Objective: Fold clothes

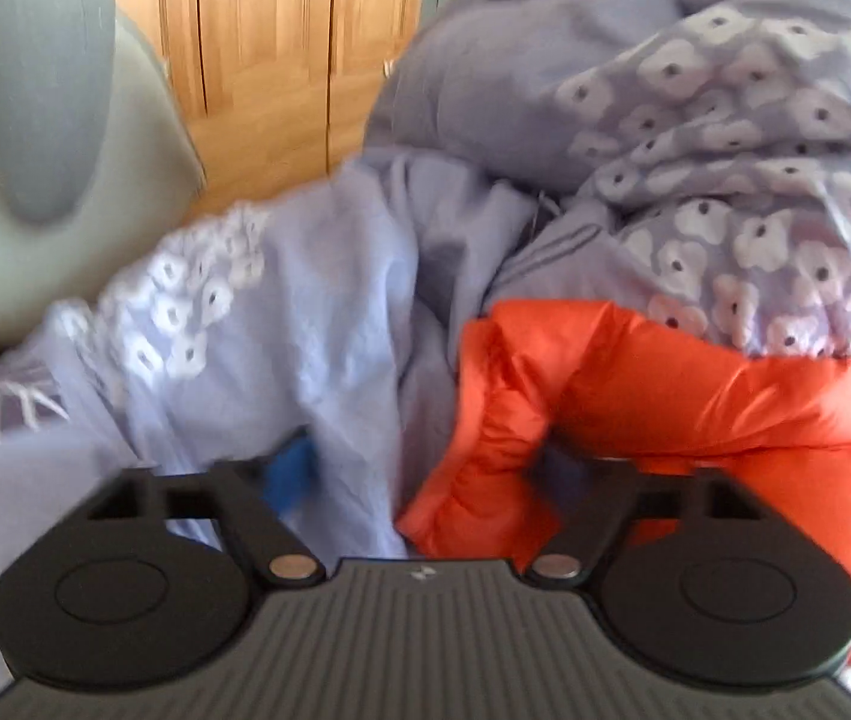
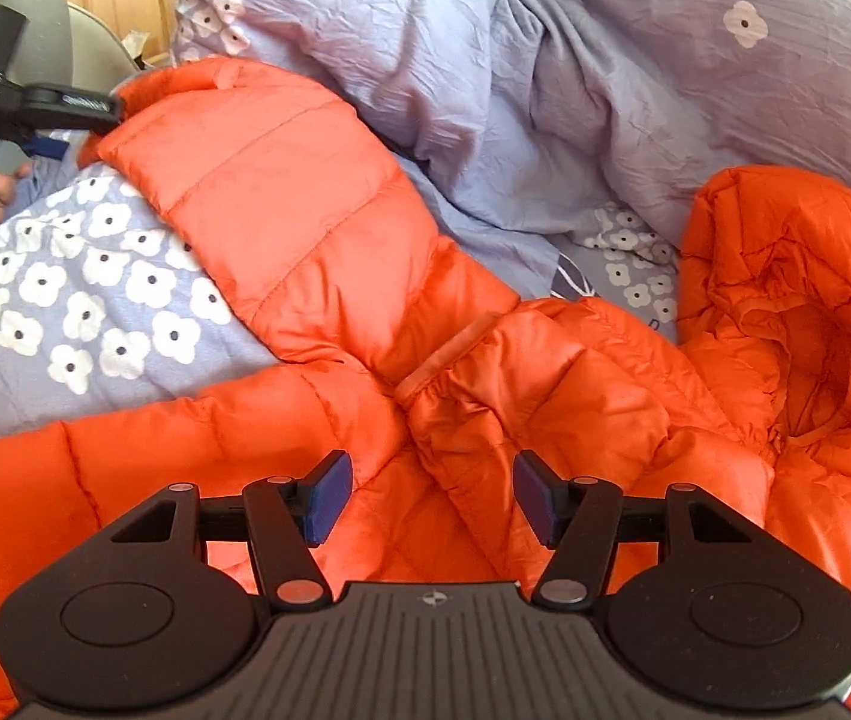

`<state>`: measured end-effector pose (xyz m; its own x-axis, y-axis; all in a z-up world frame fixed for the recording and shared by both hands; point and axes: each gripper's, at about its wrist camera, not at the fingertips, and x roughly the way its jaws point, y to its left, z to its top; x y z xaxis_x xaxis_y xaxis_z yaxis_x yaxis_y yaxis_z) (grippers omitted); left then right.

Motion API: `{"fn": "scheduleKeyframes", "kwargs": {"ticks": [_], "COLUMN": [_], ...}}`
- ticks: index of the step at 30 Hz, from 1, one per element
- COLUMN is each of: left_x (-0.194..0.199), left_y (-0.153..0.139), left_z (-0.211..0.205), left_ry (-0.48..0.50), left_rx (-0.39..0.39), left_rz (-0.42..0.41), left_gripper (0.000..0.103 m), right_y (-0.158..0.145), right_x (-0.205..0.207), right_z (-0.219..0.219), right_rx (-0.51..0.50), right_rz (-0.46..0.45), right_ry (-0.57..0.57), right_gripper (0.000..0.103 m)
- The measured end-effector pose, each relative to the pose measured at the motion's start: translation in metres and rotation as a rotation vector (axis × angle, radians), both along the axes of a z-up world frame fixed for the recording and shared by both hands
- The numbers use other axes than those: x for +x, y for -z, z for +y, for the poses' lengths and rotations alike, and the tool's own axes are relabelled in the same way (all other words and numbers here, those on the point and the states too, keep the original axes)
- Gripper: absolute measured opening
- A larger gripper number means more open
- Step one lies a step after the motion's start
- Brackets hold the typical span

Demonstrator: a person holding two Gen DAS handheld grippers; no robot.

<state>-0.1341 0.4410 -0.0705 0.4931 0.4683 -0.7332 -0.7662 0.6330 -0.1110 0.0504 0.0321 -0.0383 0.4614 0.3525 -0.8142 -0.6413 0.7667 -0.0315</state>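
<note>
One orange jacket (image 2: 281, 228); two claws, right claw (image 2: 431, 498) released above it, left claw (image 1: 425, 474) state unclear

Puffer jacket (image 2: 317, 228) bright orange, quilted stitch lines, hood (image 2: 797, 300) same orange. Duvet (image 2: 485, 72) pale lavender, part plain, part printed with white flowers with dark centres (a few look pinkish). Wardrobe (image 1: 269, 36) warm honey wood. Right gripper (image 2: 432, 495) black body, dark blue pads on the fingers (image 2: 329, 498). Left gripper (image 1: 425, 480) black too, blue pad blurred.
</note>
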Motion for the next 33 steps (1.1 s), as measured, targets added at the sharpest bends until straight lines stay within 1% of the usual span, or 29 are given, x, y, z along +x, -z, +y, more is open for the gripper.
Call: {"fn": "scheduleKeyframes", "kwargs": {"ticks": [2,3,4,5,7,8,10,13,15,16,17,18,19,20,21,22,23,26,28,29,31,32,33], "left_x": [-0.004,-0.007,-0.011,-0.015,-0.02,-0.018,-0.011,0.01,0.031,0.041,0.045,0.042,0.033,0.022,0.012,0.002,-0.008,-0.032,-0.047,-0.052,-0.054,-0.053,-0.051], "left_y": [-0.011,-0.019,-0.028,-0.038,-0.057,-0.068,-0.088,-0.102,-0.105,-0.106,-0.11,-0.113,-0.118,-0.12,-0.115,-0.111,-0.106,-0.067,-0.039,-0.028,-0.007,0.002,0.006], "left_z": [-0.004,-0.007,-0.011,-0.015,-0.023,-0.031,-0.056,-0.089,-0.11,-0.123,-0.139,-0.148,-0.154,-0.151,-0.137,-0.124,-0.11,-0.055,-0.025,-0.015,-0.002,-0.002,-0.003], "left_ry": [0.005,0.014,0.036,0.06,0.147,0.195,0.292,0.416,0.49,0.523,0.539,0.543,0.529,0.494,0.439,0.385,0.328,0.078,-0.013,-0.038,-0.004,0.041,0.062], "left_rx": [0.004,0.008,-0.006,-0.023,-0.111,-0.133,-0.131,-0.158,-0.188,-0.188,-0.167,-0.123,-0.069,-0.037,-0.053,-0.069,-0.085,-0.138,-0.193,-0.215,-0.252,-0.253,-0.238], "left_rz": [-0.006,-0.007,-0.022,-0.04,-0.121,-0.146,-0.181,-0.225,-0.229,-0.214,-0.191,-0.194,-0.212,-0.228,-0.226,-0.225,-0.219,-0.088,-0.079,-0.088,-0.121,-0.144,-0.155], "left_gripper": [0.043,0.035,0.02,0.008,0.009,0.009,0.008,0.008,0.008,0.006,0.006,0.006,0.015,0.029,0.04,0.061,0.072,0.071,0.071,0.071,0.071,0.072,0.072], "right_y": [-0.003,-0.006,-0.009,-0.013,-0.021,-0.026,-0.036,-0.051,-0.058,-0.06,-0.062,-0.063,-0.064,-0.063,-0.063,-0.061,-0.058,-0.046,-0.041,-0.04,-0.039,-0.039,-0.039], "right_x": [-0.002,-0.002,-0.003,-0.004,-0.007,-0.008,-0.01,-0.012,-0.012,-0.012,-0.012,-0.014,-0.015,-0.017,-0.019,-0.019,-0.02,-0.018,-0.018,-0.018,-0.019,-0.02,-0.02], "right_z": [-0.001,-0.003,-0.004,-0.005,-0.005,-0.005,-0.008,-0.021,-0.035,-0.044,-0.054,-0.063,-0.072,-0.081,-0.09,-0.095,-0.099,-0.097,-0.09,-0.086,-0.077,-0.073,-0.069], "right_rx": [0.005,0.015,0.026,0.041,0.07,0.087,0.11,0.127,0.141,0.141,0.139,0.135,0.135,0.137,0.138,0.137,0.135,0.122,0.117,0.115,0.101,0.093,0.084], "right_rz": [-0.011,-0.016,-0.021,-0.027,-0.032,-0.031,-0.037,-0.067,-0.071,-0.069,-0.07,-0.073,-0.075,-0.077,-0.078,-0.072,-0.064,-0.042,-0.032,-0.031,-0.035,-0.038,-0.04], "right_ry": [0.009,0.012,0.015,0.013,-0.004,-0.011,-0.014,0.024,0.068,0.094,0.12,0.147,0.168,0.188,0.209,0.217,0.222,0.228,0.212,0.198,0.17,0.162,0.154], "right_gripper": [0.06,0.06,0.06,0.06,0.06,0.06,0.06,0.06,0.06,0.06,0.06,0.06,0.06,0.063,0.065,0.065,0.065,0.065,0.065,0.065,0.065,0.065,0.065]}}
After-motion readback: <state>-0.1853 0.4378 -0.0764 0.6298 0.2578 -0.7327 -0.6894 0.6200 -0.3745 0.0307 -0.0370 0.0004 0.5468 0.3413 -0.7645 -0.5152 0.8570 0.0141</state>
